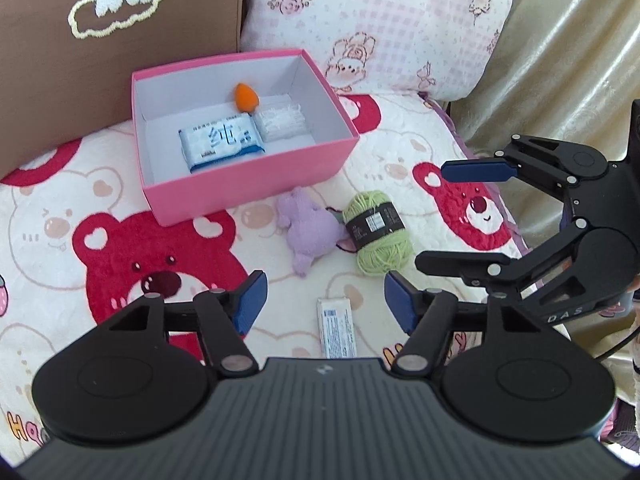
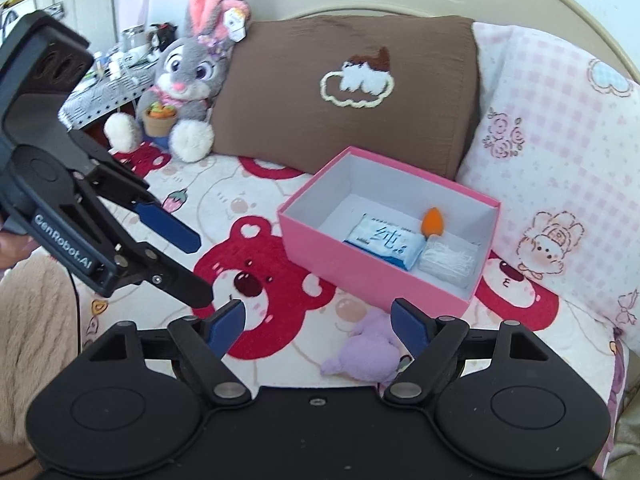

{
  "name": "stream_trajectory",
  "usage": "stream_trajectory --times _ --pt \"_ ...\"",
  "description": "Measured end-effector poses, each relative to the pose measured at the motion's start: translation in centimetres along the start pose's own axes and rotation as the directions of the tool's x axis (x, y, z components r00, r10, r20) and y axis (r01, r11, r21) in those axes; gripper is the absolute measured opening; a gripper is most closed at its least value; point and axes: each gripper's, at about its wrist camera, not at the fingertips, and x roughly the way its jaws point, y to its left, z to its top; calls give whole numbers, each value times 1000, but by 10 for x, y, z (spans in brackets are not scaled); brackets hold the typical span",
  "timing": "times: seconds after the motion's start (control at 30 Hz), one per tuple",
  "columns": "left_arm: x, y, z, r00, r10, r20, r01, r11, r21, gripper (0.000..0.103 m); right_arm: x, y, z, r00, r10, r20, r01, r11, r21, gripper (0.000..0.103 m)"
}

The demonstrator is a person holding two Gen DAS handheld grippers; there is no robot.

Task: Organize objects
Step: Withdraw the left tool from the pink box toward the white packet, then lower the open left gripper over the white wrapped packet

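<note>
An open pink box point(image 1: 248, 196) point(image 2: 360, 276) stands on the bear-print blanket. Inside lie a blue-white tissue pack point(image 1: 222, 146) point(image 2: 384, 238), an orange egg-shaped sponge point(image 1: 245, 97) point(image 2: 433, 222) and a clear white packet point(image 1: 280, 122) point(image 2: 450, 260). In front of the box lie a purple plush toy point(image 1: 308, 232) point(image 2: 364, 354), a green yarn ball point(image 1: 378, 232) and a small white pack point(image 1: 336, 328). My left gripper point(image 1: 326, 300) point(image 2: 202, 270) hovers open above the white pack. My right gripper point(image 2: 316, 312) point(image 1: 432, 216) is open and empty, over the blanket near the plush.
A brown pillow point(image 2: 340, 92) and a pink checked pillow point(image 2: 560, 152) lean behind the box. A grey rabbit plush point(image 2: 188, 76) sits at the back left. Beige fabric point(image 1: 560, 60) hangs along the bed's right edge. A cluttered table point(image 2: 120, 64) stands beyond.
</note>
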Motion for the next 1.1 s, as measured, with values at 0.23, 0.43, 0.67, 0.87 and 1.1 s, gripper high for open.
stream_trajectory --times 0.23,0.43,0.67,0.87,1.1 --pt "21 -5 -18 998 -43 -47 41 998 -38 69 9 7 -21 997 18 -71 -23 998 -66 84" --pt "35 -3 -25 996 -50 -78 45 997 -62 76 10 9 -31 993 42 -112 -53 994 -101 84" --pt "49 2 -29 993 -76 -85 65 990 -123 92 25 15 -46 984 62 -169 -80 991 -104 84" --pt "69 4 -41 991 -90 -102 73 984 -160 93 50 30 -61 979 -22 -202 -6 990 -138 84" --pt "100 8 -57 992 -38 -121 14 981 -192 93 66 42 -73 975 7 -224 -47 983 -176 84"
